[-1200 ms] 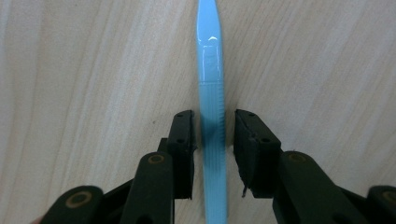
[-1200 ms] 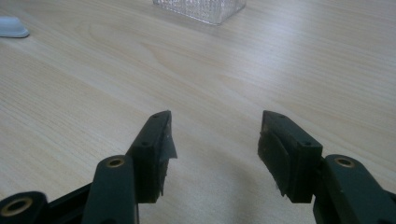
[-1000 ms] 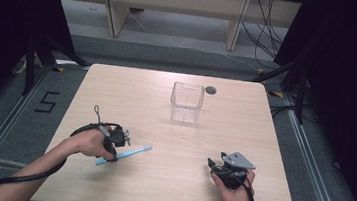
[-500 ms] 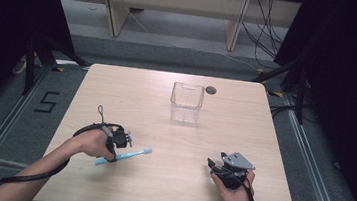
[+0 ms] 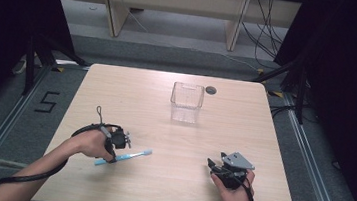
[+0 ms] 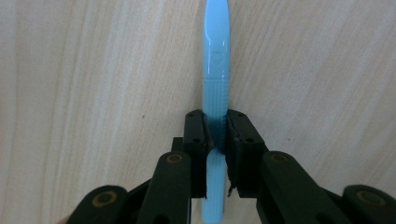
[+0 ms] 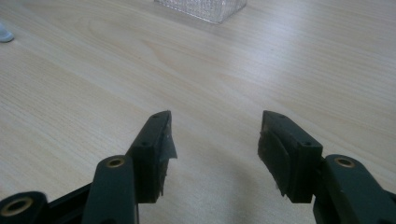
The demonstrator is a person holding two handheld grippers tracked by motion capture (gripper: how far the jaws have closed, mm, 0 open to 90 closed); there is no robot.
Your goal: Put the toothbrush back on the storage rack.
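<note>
Now we are seeing the left gripper clamping its fingers on the handle of a blue toothbrush, which is lying flat on the desk at near left. Right gripper is resting at near right, fingers spread wide, gripping nothing. Clear plastic box is standing toward the far middle.

Item: numeral "5", black, marked on grey floor left of table. Item: embossed marking on blue toothbrush handle, left gripper view; too faint to read. No other legible text.
</note>
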